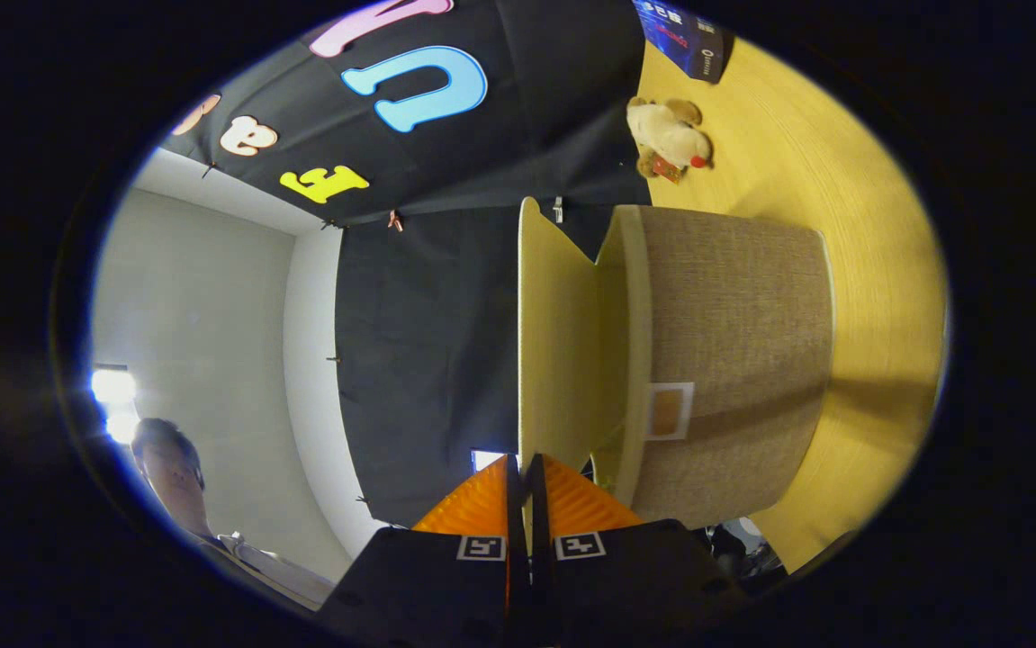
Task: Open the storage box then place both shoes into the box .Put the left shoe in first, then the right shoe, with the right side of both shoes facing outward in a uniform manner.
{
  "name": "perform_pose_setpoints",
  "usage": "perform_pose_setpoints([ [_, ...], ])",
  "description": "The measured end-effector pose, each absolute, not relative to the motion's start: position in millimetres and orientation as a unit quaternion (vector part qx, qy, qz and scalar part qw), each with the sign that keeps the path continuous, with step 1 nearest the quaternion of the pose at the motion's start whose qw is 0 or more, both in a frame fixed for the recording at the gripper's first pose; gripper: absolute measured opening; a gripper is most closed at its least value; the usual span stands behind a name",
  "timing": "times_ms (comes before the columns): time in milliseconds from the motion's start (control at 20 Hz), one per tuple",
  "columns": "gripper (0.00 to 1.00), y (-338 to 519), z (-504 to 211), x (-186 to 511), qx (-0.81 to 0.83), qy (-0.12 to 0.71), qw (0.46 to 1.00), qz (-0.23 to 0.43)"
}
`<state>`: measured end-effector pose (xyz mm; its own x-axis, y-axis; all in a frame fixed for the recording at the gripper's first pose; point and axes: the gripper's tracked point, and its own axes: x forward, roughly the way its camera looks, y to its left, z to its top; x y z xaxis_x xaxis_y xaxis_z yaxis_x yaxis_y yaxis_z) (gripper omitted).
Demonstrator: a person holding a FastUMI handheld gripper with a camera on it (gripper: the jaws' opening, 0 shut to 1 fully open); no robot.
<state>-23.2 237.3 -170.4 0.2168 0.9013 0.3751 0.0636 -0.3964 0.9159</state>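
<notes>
Fingers (522, 490) clamped tight on the edge of the lid (554, 342), which is swung well away from the box (734, 360), leaving a gap at the mouth. Box sits on the yellow table (878, 270), fabric side showing a small label (669, 411). Plush toy (669, 137) lies beyond it, well apart. Person (177, 472) stands beside the gripper (525, 486).
</notes>
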Motion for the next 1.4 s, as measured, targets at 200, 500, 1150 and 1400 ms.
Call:
perform_pose_setpoints([
  [200,0.05,245,-130,-19,0.648,0.352,0.446,0.507],
  [500,0.06,278,-66,-6,0.613,0.334,0.501,0.511],
  [1150,0.07,433,2,29,0.568,0.358,0.563,0.482],
  [1400,0.07,488,-3,44,0.573,0.383,0.555,0.466],
])
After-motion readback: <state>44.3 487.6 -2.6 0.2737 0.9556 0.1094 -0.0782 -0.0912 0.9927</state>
